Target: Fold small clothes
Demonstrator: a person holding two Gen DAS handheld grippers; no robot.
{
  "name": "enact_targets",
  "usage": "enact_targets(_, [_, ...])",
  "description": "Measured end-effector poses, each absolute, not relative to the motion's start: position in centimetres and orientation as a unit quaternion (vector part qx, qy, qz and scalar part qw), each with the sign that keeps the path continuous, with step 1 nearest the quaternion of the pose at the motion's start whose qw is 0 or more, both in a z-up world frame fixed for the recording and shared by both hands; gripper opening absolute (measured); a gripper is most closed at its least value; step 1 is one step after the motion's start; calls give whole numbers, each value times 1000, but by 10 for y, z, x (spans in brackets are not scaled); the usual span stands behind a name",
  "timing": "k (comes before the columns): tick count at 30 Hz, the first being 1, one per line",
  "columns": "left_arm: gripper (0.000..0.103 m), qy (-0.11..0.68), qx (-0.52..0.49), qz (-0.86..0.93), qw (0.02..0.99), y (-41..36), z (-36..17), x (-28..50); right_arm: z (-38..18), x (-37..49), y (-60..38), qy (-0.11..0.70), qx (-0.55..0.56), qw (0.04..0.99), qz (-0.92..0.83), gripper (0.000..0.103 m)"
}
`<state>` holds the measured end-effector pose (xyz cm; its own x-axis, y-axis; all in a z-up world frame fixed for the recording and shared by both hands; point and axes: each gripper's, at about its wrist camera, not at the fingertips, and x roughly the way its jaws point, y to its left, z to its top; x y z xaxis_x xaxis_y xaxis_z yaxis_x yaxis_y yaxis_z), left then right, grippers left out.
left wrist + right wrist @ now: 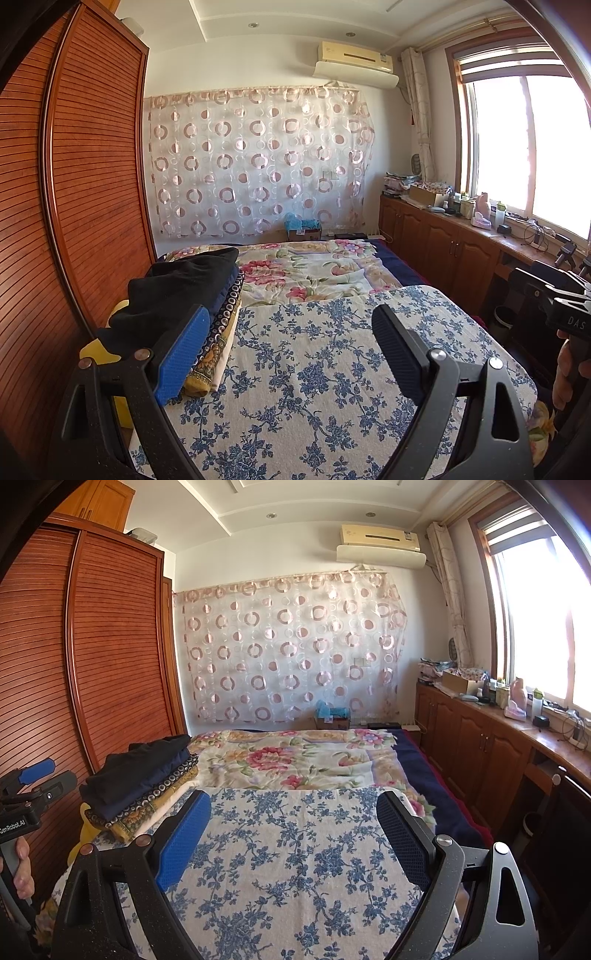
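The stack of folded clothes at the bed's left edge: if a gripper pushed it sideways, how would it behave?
The stack of folded clothes is soft, loosely layered fabric, so layers would probably slide apart. The black top garment already droops over the edge and may slip off first.

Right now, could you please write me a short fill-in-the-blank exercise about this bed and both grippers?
1. The left gripper is ____, holding nothing.
2. The top garment on the folded stack is ____.
3. The cloth under the right gripper has ____ flowers.
4. The stack lies beside the ____.

Missing: open; black; blue; wardrobe
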<state>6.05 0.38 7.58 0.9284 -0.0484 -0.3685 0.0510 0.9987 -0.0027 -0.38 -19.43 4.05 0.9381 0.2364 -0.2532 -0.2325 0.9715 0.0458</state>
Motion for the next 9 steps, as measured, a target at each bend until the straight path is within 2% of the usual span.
enact_targets(9, [90,187,4,-24,982,-1,76,58,41,-2,-197,129,8,985,118,92])
